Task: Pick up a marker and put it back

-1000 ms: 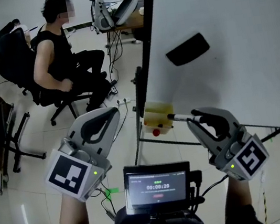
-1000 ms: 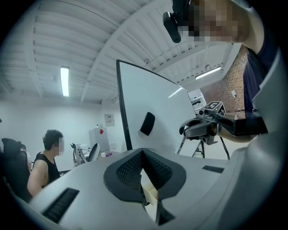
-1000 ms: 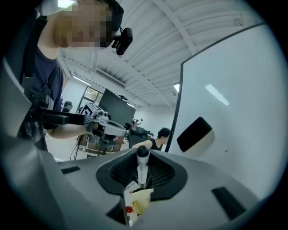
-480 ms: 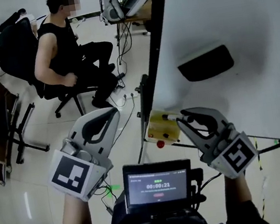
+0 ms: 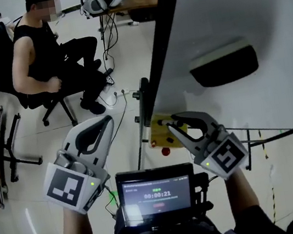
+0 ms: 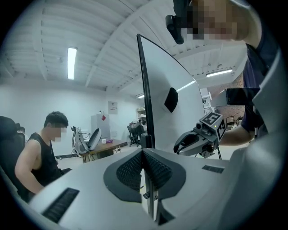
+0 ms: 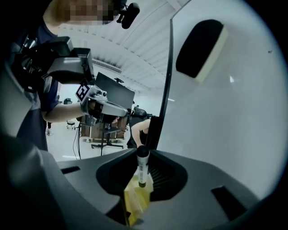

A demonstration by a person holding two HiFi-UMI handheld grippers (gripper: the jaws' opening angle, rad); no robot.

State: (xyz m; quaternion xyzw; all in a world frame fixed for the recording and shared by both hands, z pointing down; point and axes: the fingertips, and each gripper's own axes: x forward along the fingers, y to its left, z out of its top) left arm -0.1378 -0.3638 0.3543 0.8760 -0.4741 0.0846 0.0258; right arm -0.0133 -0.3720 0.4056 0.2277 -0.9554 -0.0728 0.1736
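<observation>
A white marker [image 7: 142,167] with a black cap stands upright between the jaws of my right gripper [image 7: 143,157], which is shut on it. The marker's lower end sits just over a yellow box [image 7: 135,202]. In the head view my right gripper [image 5: 173,122] is at the yellow box [image 5: 160,137], which is fixed at the whiteboard's lower left edge; the marker is mostly hidden there. My left gripper [image 5: 102,124] hangs to the left of the board frame. In the left gripper view its jaws are pressed together with nothing between them [image 6: 143,155].
The whiteboard [image 5: 240,9] fills the right side, with a black eraser [image 5: 224,63] stuck on it and a dark frame post [image 5: 168,32] at its left edge. A person sits on an office chair [image 5: 42,59] at the far left. A small screen [image 5: 156,194] hangs near my chest.
My right gripper has carried the marker left and down along the board's edge, up to the yellow box. The left gripper has barely moved. The head view has swung a little.
</observation>
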